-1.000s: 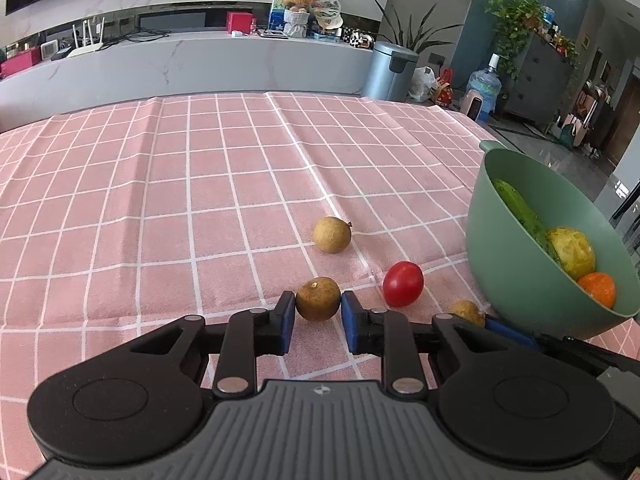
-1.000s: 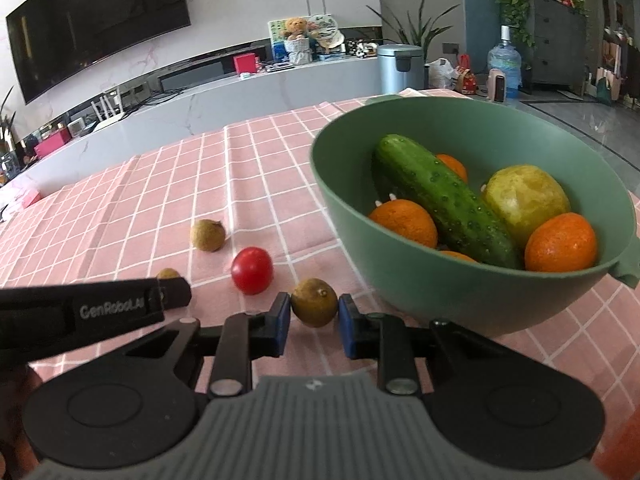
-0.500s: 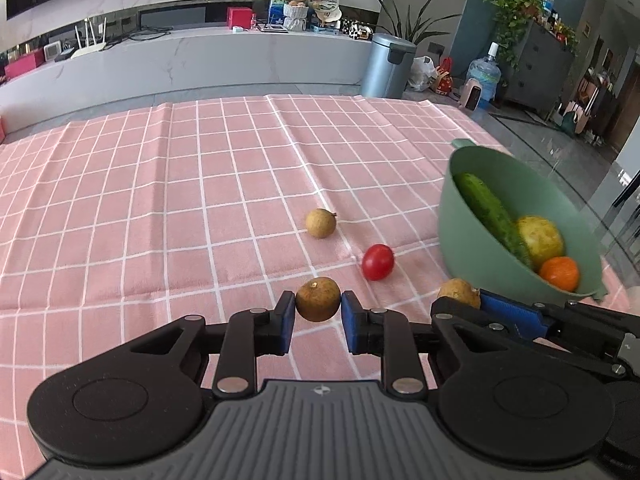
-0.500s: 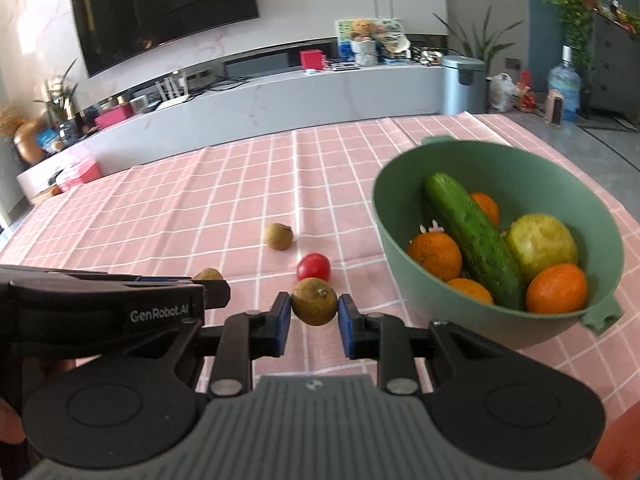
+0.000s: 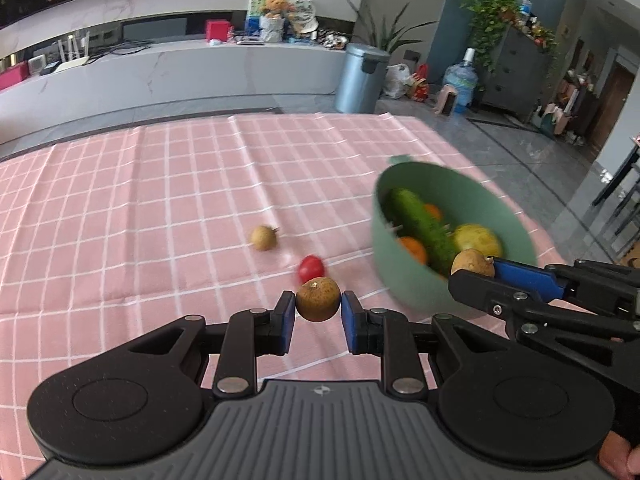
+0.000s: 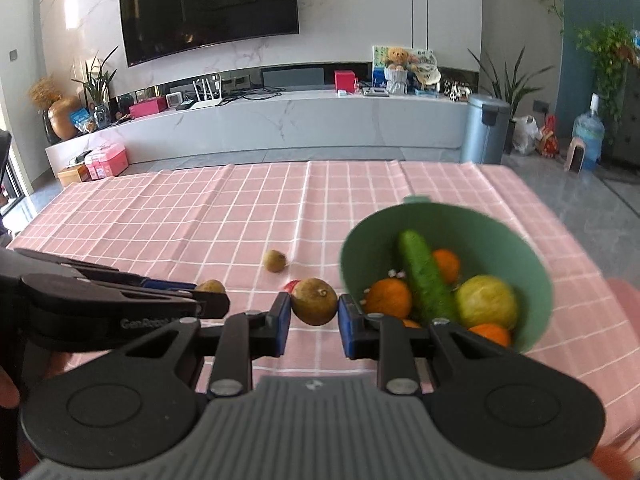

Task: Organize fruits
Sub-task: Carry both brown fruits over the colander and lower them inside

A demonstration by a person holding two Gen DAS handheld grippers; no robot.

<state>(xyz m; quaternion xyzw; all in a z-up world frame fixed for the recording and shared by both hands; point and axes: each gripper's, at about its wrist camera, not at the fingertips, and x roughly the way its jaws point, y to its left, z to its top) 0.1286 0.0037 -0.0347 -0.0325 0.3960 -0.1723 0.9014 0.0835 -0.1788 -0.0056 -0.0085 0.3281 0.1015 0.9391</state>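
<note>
Between the blue pads of each claw, left claw (image 5: 318, 306) and right claw (image 6: 314, 307), a small, light, thin-shelled brown fruit (image 5: 318, 299) is pinched across its middle above the worktop (image 5: 160, 208), likely crushable, the green bowl (image 6: 516, 240) being beyond.

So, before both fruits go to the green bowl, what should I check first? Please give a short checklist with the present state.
1. Left gripper shut on its brown fruit: ok, the fruit sits between both fingers.
2. Right gripper shut on its own brown fruit: ok.
3. Both fruits lifted off the tablecloth: ok.
4. Green bowl upright, with room beside the cucumber: ok.
5. The two grippers far enough apart to avoid a bump: cannot tell, they are close.
6. Fruits left on the cloth: not ok, a red tomato and a third brown fruit remain.
</note>
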